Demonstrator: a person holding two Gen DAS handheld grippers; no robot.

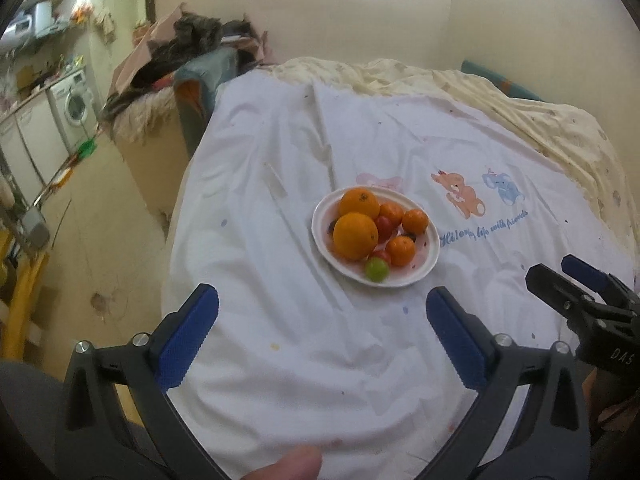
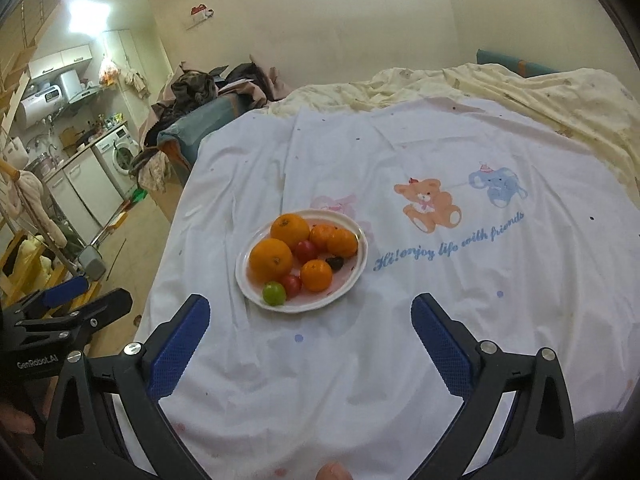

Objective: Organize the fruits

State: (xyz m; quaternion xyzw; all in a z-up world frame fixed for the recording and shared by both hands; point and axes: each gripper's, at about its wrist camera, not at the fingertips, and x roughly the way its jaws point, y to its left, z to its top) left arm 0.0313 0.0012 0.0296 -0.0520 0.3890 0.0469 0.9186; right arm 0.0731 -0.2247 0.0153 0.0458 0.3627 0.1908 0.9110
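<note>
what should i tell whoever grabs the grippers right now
Left gripper: open, empty, hovering short of the plate.
Right gripper: open, empty, also short of the plate.
All fruit sits on the white plate on the printed sheet: two large oranges, three small tangerines, two red fruits, one green fruit, one dark piece.
Done: no sorting is visible.
Left: pick the fruits and group them.
</note>
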